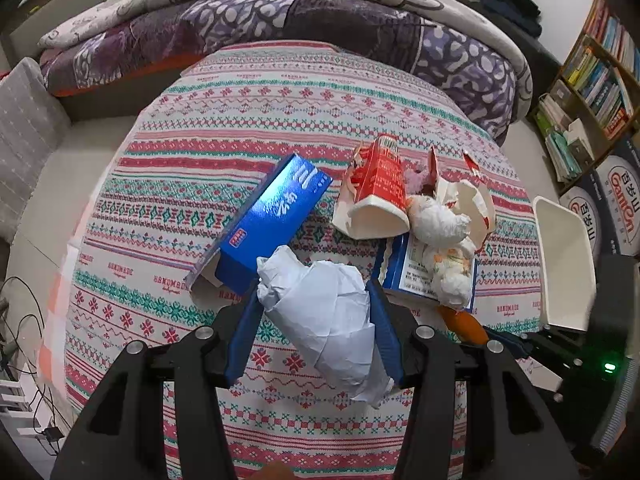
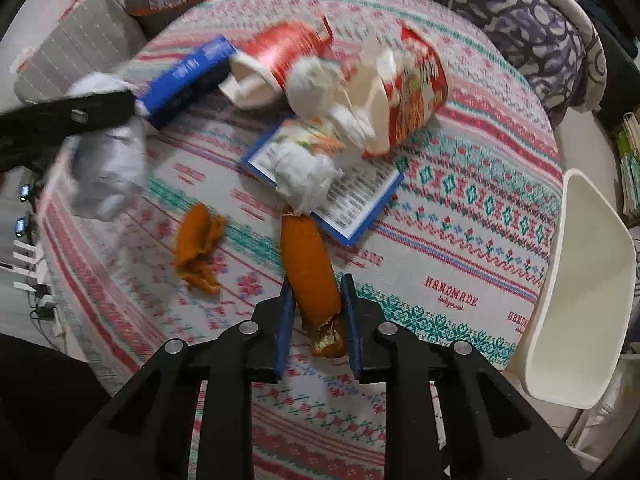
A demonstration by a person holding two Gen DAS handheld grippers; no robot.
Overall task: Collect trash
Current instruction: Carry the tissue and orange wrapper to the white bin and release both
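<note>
Blue fingers (image 1: 380, 320) of the left gripper (image 1: 314, 294) stand about half open and press from both sides on a crumpled white paper (image 1: 332, 320), which it holds above the patterned tablecloth (image 1: 192, 128). Fingers (image 2: 350, 312) of the right gripper (image 2: 316, 294) are nearly closed on an orange sausage-like piece (image 2: 308, 268); both pads touch its torn near end, and its far end lies just beside a flat blue-edged leaflet (image 2: 356, 200).

On the cloth, from big to small: a white bin (image 2: 572, 300) at the right edge of the table, a blue carton (image 1: 272, 216) lying on its side, a torn red-and-white paper cup (image 1: 378, 188), white tissue wads (image 1: 440, 220) over the leaflet, and a small orange peel scrap (image 2: 200, 248) alone, to the left of the sausage-like piece.
</note>
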